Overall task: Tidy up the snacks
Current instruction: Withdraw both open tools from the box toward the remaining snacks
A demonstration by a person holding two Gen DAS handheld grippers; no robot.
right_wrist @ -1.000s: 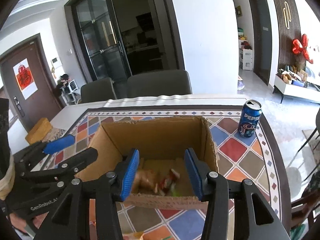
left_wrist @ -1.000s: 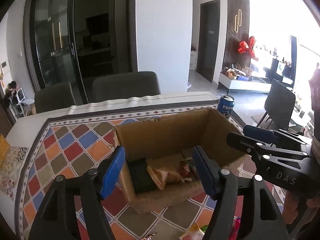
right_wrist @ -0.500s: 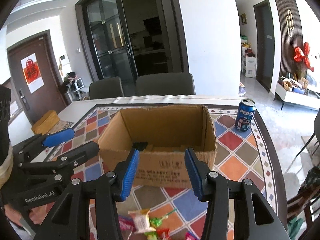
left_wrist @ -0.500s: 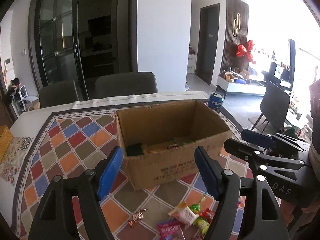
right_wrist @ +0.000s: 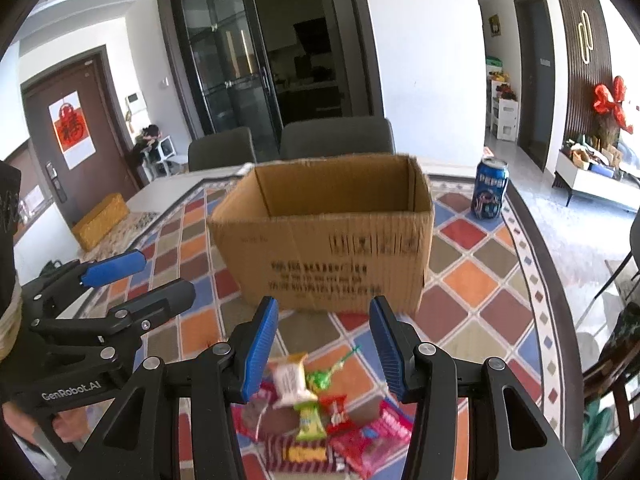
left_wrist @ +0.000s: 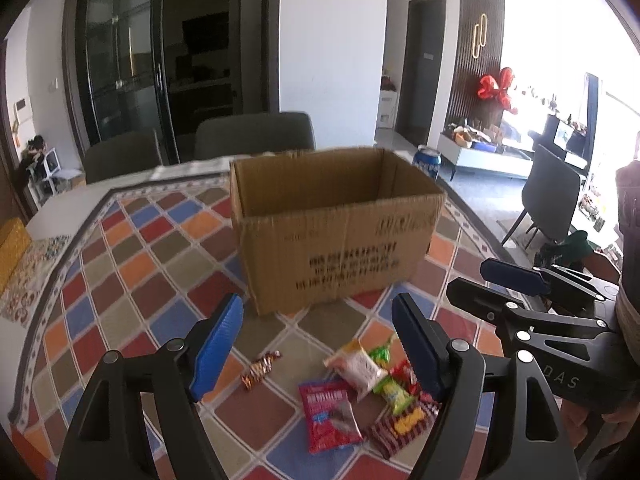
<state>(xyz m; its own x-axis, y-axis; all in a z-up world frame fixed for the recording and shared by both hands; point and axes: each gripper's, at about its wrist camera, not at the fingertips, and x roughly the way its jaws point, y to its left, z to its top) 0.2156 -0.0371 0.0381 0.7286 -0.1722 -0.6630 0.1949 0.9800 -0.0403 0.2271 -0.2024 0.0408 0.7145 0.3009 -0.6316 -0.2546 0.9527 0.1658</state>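
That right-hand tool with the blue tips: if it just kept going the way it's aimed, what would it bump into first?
Probably the snack pile on the table. The right tool, empty, points down at it, likely the white packet first, though depth is unclear.

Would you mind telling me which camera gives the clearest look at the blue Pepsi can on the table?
The right wrist view: the Pepsi can stands whole and unobstructed on the table to the right of the cardboard box, though its lettering is blurred. The left wrist view shows only the can's top peeking from behind the box's far right corner.
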